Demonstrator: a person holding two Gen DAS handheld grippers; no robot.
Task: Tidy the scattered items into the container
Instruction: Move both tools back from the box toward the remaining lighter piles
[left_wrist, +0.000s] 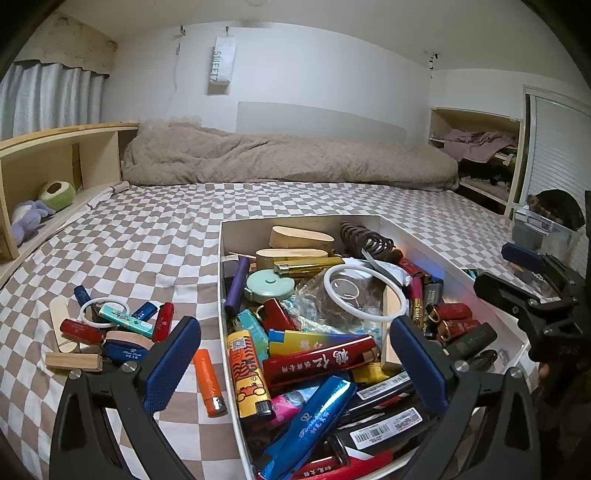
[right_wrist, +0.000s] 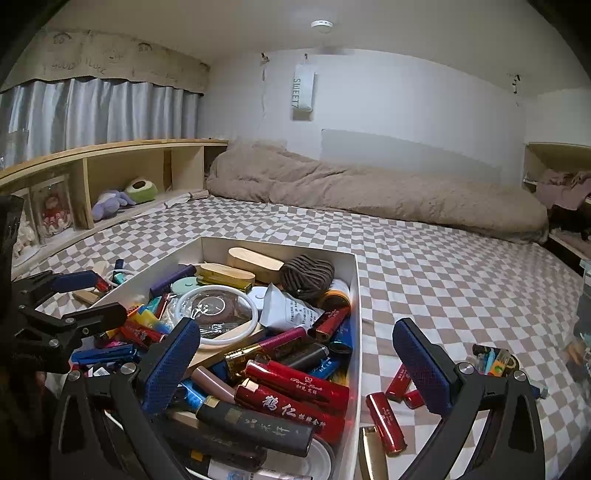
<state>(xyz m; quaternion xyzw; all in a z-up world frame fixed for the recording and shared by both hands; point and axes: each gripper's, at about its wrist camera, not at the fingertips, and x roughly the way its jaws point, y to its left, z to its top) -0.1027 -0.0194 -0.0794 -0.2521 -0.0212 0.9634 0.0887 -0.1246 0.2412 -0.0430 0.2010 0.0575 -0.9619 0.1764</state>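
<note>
A white box lies on the checkered bed, heaped with lighters, wooden pieces and a white ring. My left gripper hangs open over its near left part, holding nothing. Just left of the box lies an orange lighter, and further left a pile of scattered lighters and wooden blocks. In the right wrist view my right gripper is open and empty over the box's near right edge. Red lighters and a gold one lie on the sheet beside it, with a small colourful pile further right.
A beige duvet is bunched along the far wall. A wooden shelf with plush toys runs along the left side. At the right edge of the bed stands a clear plastic bin. Checkered sheet spreads around the box.
</note>
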